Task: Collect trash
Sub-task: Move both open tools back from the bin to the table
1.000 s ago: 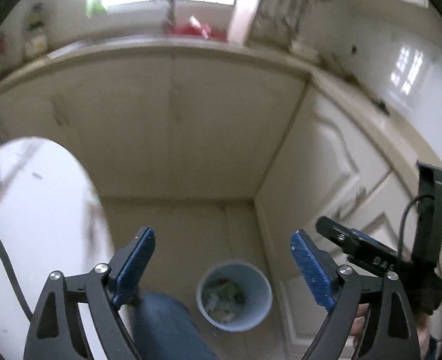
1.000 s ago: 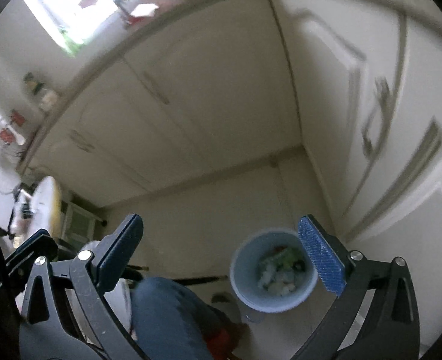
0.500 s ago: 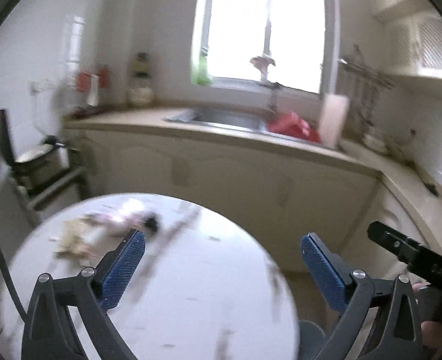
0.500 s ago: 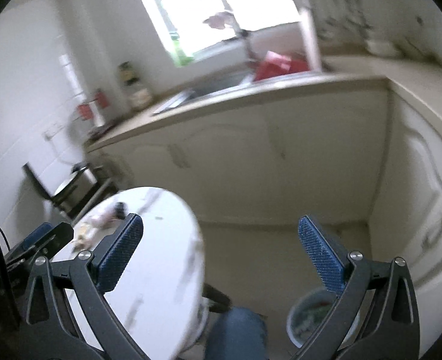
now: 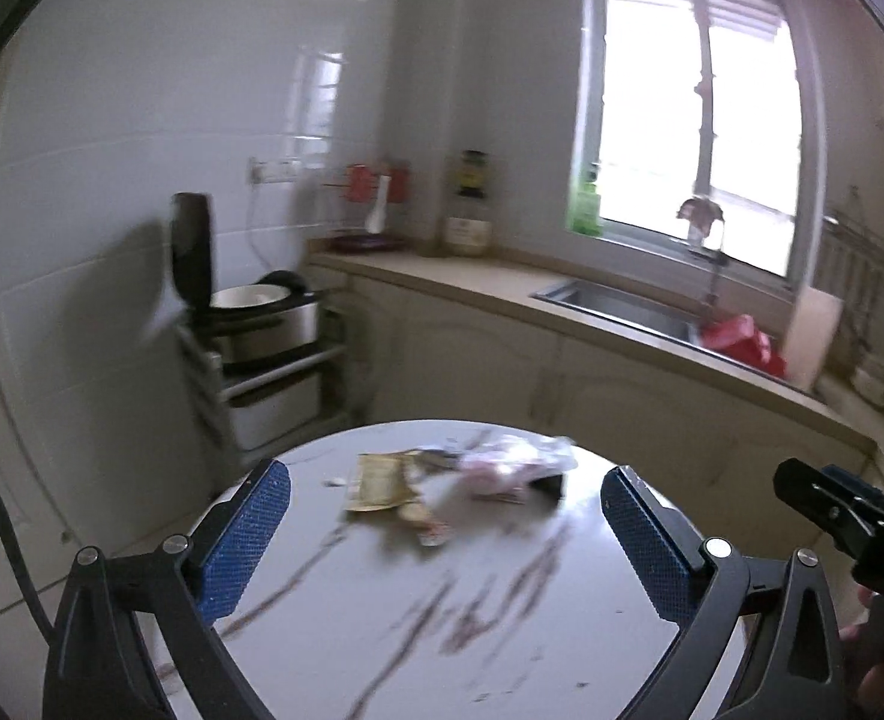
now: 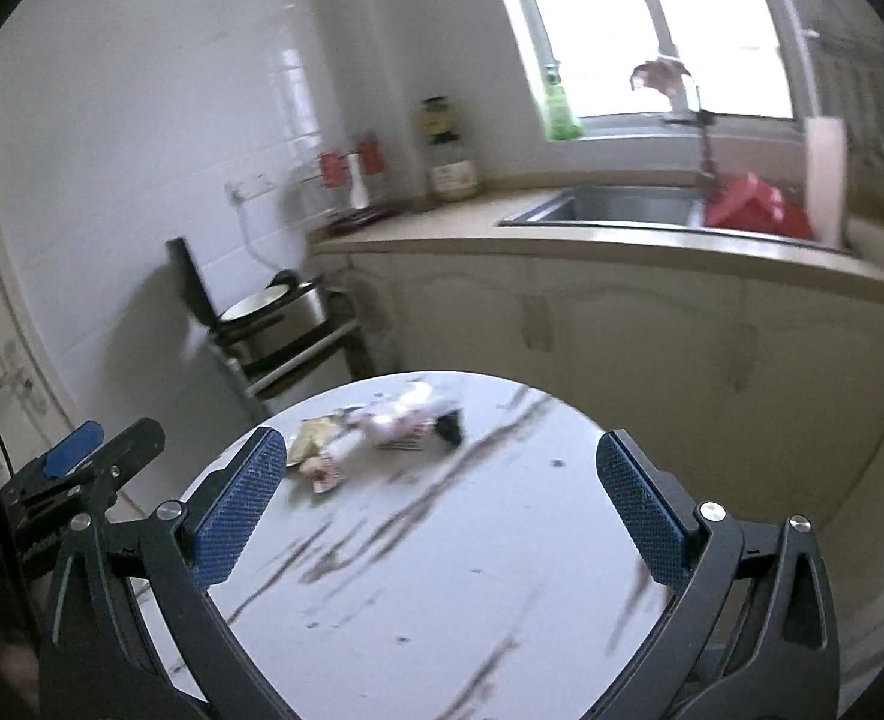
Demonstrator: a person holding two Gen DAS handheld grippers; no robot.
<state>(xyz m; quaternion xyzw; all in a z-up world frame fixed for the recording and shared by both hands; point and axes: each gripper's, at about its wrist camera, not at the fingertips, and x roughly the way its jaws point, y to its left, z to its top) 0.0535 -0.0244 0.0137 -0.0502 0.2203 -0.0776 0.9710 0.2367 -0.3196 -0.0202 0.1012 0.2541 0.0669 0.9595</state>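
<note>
Several trash pieces left on round worktop (image 5: 502,630), far side: yellow wrapper (image 5: 378,482), pink-white wrapper (image 5: 511,463), small scraps (image 5: 427,531). Nothing gripped. Left tool (image 5: 445,546) spread apart, empty; right tool (image 6: 442,510) likewise. Pickup not yet begun; bin not seen.

Daylight is pouring in through the window (image 5: 697,120), which is blowing out to white and glaring off the wall tiles (image 5: 316,96). Motion blur is smearing the litter (image 5: 442,480) and the surface (image 6: 442,540) veins. Fisheye distortion is bending the edges, and dark vignetting is ringing both views.
</note>
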